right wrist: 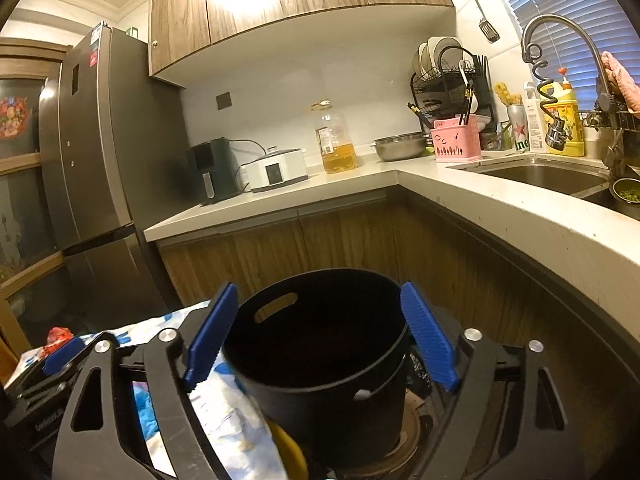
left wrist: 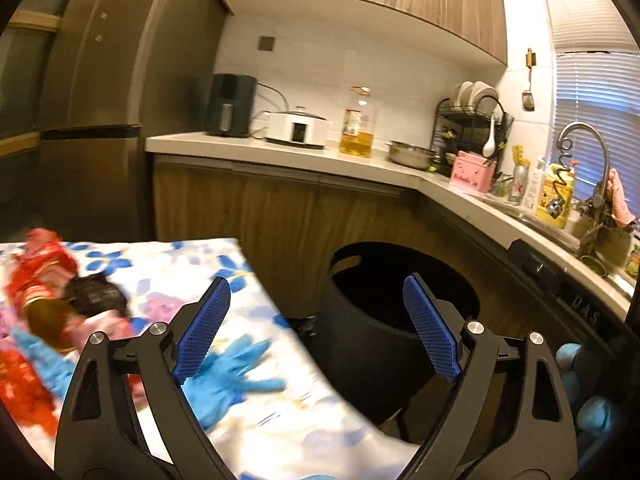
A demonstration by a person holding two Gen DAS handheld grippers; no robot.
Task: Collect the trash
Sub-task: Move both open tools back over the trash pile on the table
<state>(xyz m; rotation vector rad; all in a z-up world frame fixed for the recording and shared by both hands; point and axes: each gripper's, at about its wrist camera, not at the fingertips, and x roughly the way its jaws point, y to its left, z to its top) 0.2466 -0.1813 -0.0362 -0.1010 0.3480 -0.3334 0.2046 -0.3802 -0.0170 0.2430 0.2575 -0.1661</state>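
Note:
A black trash bin (left wrist: 360,344) stands on the floor beside a table with a floral cloth (left wrist: 168,268); it also shows in the right wrist view (right wrist: 332,392). On the cloth lie a blue glove (left wrist: 232,376), red wrappers (left wrist: 36,276), a black crumpled wrapper (left wrist: 94,294) and a brown bottle (left wrist: 48,320). My left gripper (left wrist: 316,328) is open and empty, above the table's edge and the bin. My right gripper (right wrist: 318,334) is open and empty, above the bin's mouth. The left gripper's blue finger (right wrist: 64,354) shows at the left of the right wrist view.
A fridge (right wrist: 96,168) stands at the left. An L-shaped counter (right wrist: 320,188) holds an air fryer (right wrist: 210,170), a cooker (right wrist: 276,170), an oil bottle (right wrist: 338,140), a metal bowl (right wrist: 400,146), a dish rack (right wrist: 448,80) and a sink (right wrist: 540,174).

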